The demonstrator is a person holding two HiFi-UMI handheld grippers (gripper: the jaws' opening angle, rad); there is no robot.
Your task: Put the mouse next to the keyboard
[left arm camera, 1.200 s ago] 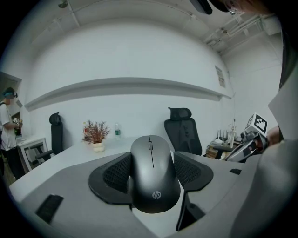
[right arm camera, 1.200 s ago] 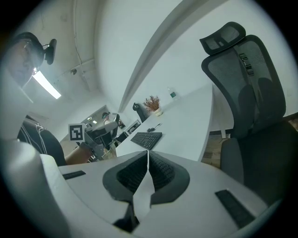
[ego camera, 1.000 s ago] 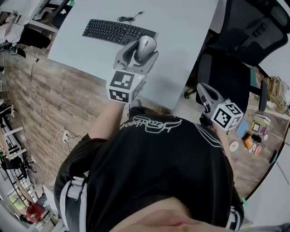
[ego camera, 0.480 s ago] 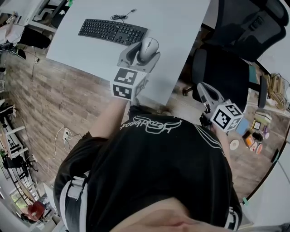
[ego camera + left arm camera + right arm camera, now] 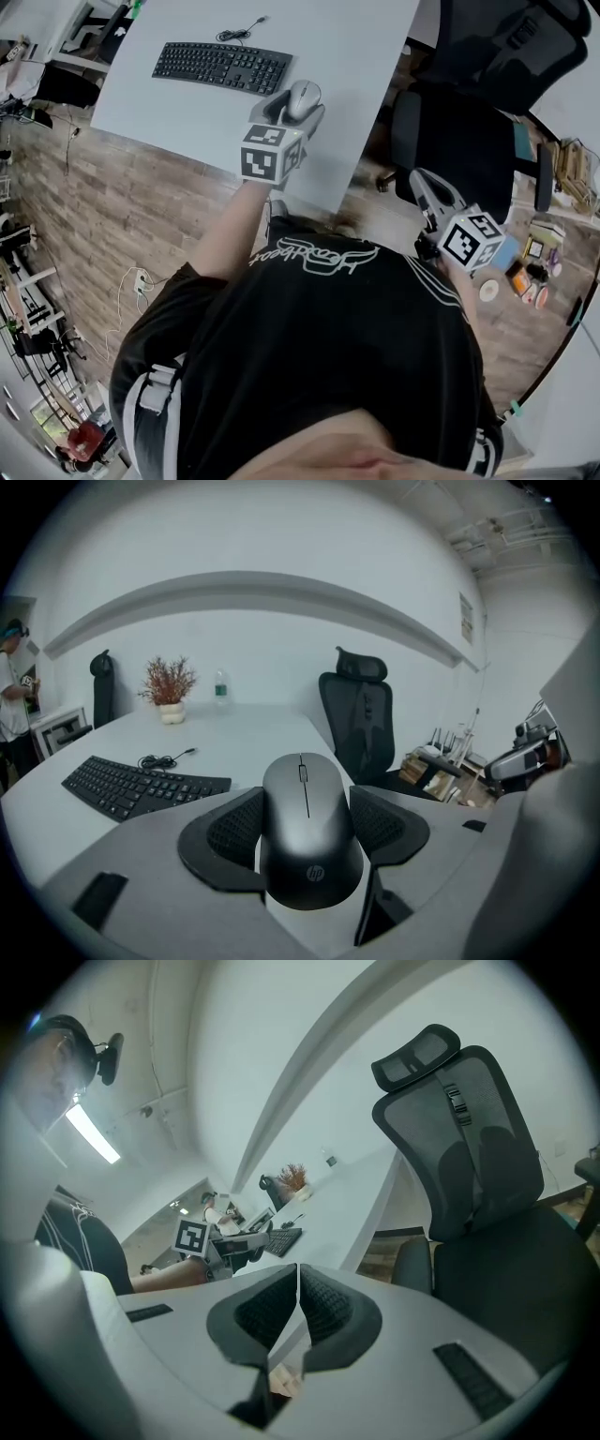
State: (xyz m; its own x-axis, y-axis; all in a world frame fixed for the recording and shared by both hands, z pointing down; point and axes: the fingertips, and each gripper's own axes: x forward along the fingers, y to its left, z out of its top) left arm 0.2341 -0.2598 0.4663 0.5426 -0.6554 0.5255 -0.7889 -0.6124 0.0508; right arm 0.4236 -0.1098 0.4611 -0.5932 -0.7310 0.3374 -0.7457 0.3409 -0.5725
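My left gripper [image 5: 296, 105] is shut on a grey wireless mouse [image 5: 302, 97], its pads pressed on both sides of the body. In the left gripper view the mouse [image 5: 307, 827] sits between the jaws with its front pointing away from me. The mouse hangs over the white desk [image 5: 356, 56], just to the right of the black keyboard [image 5: 223, 67], whose near end [image 5: 141, 787] lies ahead and to the left. My right gripper [image 5: 424, 192] is off the desk beside my body, jaws closed together [image 5: 295, 1312] with nothing between them.
A black office chair [image 5: 473, 122] stands right of the desk, also close ahead of the right gripper [image 5: 478, 1194]. A potted plant [image 5: 169, 688] and a bottle [image 5: 220, 688] stand at the desk's far end. Small items lie on the floor at the right [image 5: 525, 281].
The left gripper has carried the mouse a little further over the desk, and the view has shifted so the desk sits higher and left. The right gripper has stayed put.
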